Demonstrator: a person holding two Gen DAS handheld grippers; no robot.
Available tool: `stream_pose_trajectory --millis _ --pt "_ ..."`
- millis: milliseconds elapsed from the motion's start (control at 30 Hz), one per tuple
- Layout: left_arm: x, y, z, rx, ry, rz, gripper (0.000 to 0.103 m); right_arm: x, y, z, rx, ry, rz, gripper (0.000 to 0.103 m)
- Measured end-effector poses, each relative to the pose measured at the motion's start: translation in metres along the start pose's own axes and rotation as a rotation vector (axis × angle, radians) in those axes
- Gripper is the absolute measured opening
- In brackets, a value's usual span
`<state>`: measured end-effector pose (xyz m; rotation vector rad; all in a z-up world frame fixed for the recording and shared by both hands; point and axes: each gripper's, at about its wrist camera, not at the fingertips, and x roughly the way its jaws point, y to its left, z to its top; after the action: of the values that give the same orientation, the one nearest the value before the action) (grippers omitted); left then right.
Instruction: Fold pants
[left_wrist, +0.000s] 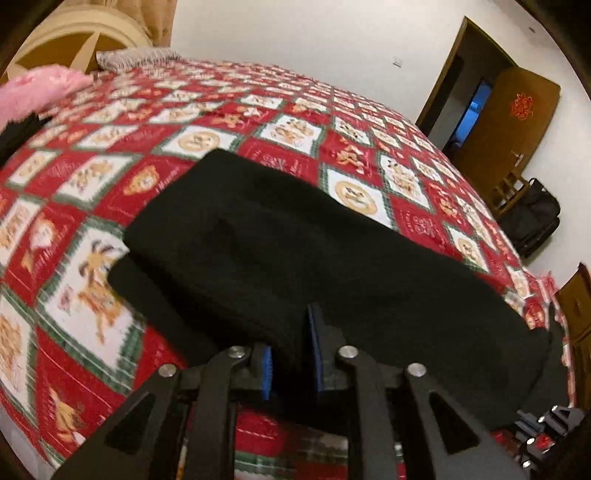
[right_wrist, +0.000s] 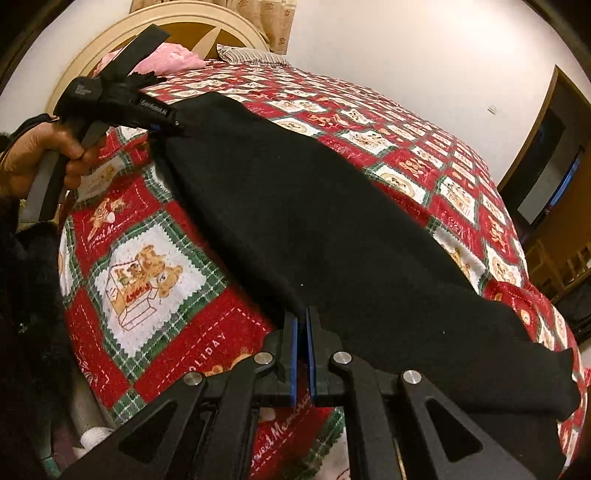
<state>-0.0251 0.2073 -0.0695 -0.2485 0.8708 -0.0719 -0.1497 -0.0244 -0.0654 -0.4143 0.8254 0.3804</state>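
Pants (right_wrist: 314, 221) lie stretched across the near side of the quilt (right_wrist: 147, 266), held taut for folding. The right gripper (right_wrist: 302, 325) is clamped on their near edge. The left gripper (left_wrist: 290, 339), jaws narrowly apart, pinches the left end.

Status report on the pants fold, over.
Left gripper and right gripper both shut on black pants. Pants stretched over the quilt. Nothing in the way.

Black pants (right_wrist: 314, 221), plain, no print. Red, white and green patchwork quilt (right_wrist: 147, 266) with teddy bears and plaid borders. Pink pillow (right_wrist: 173, 57). Cream headboard (right_wrist: 110, 40). Black tongs (right_wrist: 303, 332), blue pads (right_wrist: 293, 354). Brown door (left_wrist: 517, 122), red ornament.
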Motion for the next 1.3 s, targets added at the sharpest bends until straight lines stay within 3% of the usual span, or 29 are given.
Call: stream_pose_trajectory --millis 100,133,167,233,367,433,500,567,633,700,800,933,1000,1067,1167,1300 --pt "-0.005 -0.003 0.001 0.078 0.025 0.036 0.032 0.000 0.001 -0.002 -0.008 0.003 0.003 0.004" --pt "-0.008 0.000 0.001 0.084 0.031 0.046 0.044 0.000 0.001 -0.002 -0.009 0.002 0.003 0.004" --pt "-0.014 0.004 0.001 0.078 0.033 0.100 0.065 -0.001 0.001 -0.002 -0.007 -0.001 0.004 0.005" --pt "-0.030 0.017 -0.001 0.045 -0.012 0.218 0.079 -0.001 0.002 -0.002 0.000 -0.005 0.005 0.005" --pt "-0.054 0.036 0.008 -0.014 -0.097 0.285 0.079 -0.012 -0.009 0.005 0.072 -0.018 0.030 0.006" --pt "-0.061 0.031 0.018 -0.012 -0.133 0.261 0.079 -0.031 -0.028 0.012 0.176 -0.072 0.074 0.009" --pt "-0.064 0.014 0.027 0.042 -0.161 0.208 0.079 -0.055 -0.053 0.014 0.310 -0.152 0.098 0.019" --pt "-0.064 -0.017 0.036 0.132 -0.184 0.127 0.081 -0.078 -0.081 0.009 0.442 -0.222 0.076 0.049" --pt "-0.063 -0.043 0.041 0.198 -0.197 0.058 0.082 -0.097 -0.114 -0.003 0.567 -0.270 0.015 0.063" --pt "-0.057 -0.078 0.047 0.263 -0.198 -0.033 0.085 -0.112 -0.152 -0.019 0.676 -0.270 -0.094 0.063" --pt "-0.043 -0.136 0.051 0.341 -0.108 -0.249 0.092 -0.120 -0.207 -0.035 0.806 -0.202 -0.229 0.063" --pt "-0.028 -0.207 0.033 0.455 -0.021 -0.408 0.092 -0.101 -0.283 -0.060 1.030 -0.100 -0.287 0.063" --pt "-0.017 -0.239 0.015 0.526 0.021 -0.421 0.092 -0.084 -0.304 -0.066 1.069 -0.069 -0.265 0.063" --pt "-0.009 -0.253 -0.001 0.551 0.038 -0.383 0.092 -0.069 -0.317 -0.069 1.079 -0.030 -0.294 0.063" --pt "-0.003 -0.252 -0.021 0.555 0.037 -0.333 0.092 -0.042 -0.335 -0.071 1.051 0.039 -0.353 0.063" --pt "0.003 -0.248 -0.032 0.545 0.072 -0.328 0.092 -0.013 -0.357 -0.084 1.086 0.107 -0.387 0.063"
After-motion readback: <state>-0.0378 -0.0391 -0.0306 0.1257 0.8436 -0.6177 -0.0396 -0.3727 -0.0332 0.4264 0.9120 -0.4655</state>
